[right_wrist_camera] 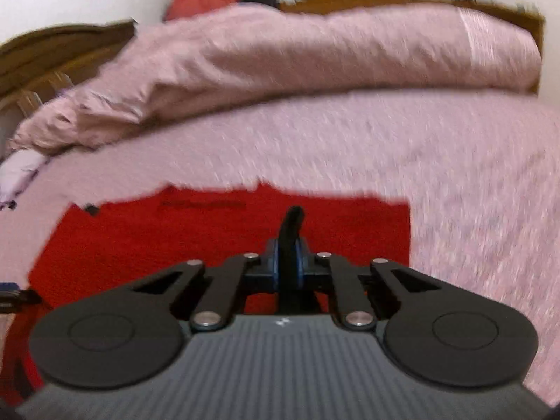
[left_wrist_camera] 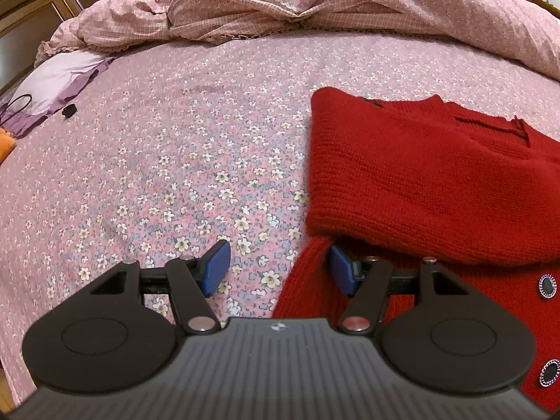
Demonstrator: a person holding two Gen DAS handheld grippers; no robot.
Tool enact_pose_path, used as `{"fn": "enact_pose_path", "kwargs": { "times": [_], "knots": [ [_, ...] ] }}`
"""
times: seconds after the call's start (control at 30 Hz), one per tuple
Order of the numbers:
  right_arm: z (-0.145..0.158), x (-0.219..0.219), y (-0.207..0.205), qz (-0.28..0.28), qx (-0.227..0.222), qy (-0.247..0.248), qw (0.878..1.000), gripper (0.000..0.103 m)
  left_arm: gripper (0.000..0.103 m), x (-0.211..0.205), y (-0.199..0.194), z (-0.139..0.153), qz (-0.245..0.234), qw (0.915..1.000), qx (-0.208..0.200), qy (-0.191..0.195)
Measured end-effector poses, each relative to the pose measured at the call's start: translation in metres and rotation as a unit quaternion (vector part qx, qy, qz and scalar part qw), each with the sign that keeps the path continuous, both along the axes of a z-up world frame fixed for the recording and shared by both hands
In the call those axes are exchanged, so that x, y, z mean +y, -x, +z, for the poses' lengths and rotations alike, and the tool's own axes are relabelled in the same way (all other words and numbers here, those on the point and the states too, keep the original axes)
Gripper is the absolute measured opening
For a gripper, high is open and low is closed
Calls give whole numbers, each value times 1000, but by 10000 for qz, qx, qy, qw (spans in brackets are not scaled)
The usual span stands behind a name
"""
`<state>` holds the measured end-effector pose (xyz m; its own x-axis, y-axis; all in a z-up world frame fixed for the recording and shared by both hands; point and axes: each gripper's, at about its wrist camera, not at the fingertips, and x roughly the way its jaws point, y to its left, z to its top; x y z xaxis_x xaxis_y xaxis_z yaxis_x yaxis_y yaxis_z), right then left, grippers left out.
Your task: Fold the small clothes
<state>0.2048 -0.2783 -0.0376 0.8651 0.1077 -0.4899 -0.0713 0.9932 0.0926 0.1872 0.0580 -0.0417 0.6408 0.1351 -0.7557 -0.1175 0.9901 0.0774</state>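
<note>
Left wrist view: red knit cardigan (left_wrist_camera: 430,175) lies on the bed at right of frame, partly folded. One side panel looks turned in over the body, giving a straight left edge. A ribbed strip, sleeve or hem, trails down at lower centre-right, and jewelled buttons (left_wrist_camera: 547,285) show at the lower right edge. Judgement: the fold is started, not finished; the loose lower part and trailing strip are yet to be brought in.

Left tool (left_wrist_camera: 280,269) stands wide, its blue pads apart. The right pad sits just beside the trailing red strip, the left pad over bare sheet; nothing is gripped.

Right wrist view is blurred. Right tool (right_wrist_camera: 288,262) is closed tight, pads together, above the cardigan at lower centre. A dark curved shape rises in front of the pads; cannot tell what it is. No red fabric is visibly pinched.

Around: floral pink bed sheet (left_wrist_camera: 175,175) under everything, rumpled pink duvet (left_wrist_camera: 280,7) across the top of frame. White-and-purple cloth (left_wrist_camera: 59,84), a black cord and a small black object (left_wrist_camera: 69,110) sit at the upper left, well apart from the cardigan. Orange item at the far left edge. Wooden headboard (right_wrist_camera: 52,49) at upper left of the right view. Nothing blocks the fold; bed beside the cardigan is free.
</note>
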Motion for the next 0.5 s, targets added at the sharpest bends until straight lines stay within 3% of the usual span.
{"fn": "enact_pose_path", "kwargs": {
  "times": [0.07,0.2,0.43,0.5],
  "knots": [
    [16,1,9,-128,-389,184,9990,12,67,0,-1,-1,14,10000,0,13],
    [23,-5,5,-528,-713,432,9951,12,67,-3,-4,-4,7,10000,-7,3],
    [-27,-15,-40,-763,261,414,9959,14,67,-4,-4,-4,-24,10000,-6,-41],
    [-36,-16,-38,-795,163,377,9960,15,67,-6,-1,1,-65,10000,-35,-59]
  ]
}}
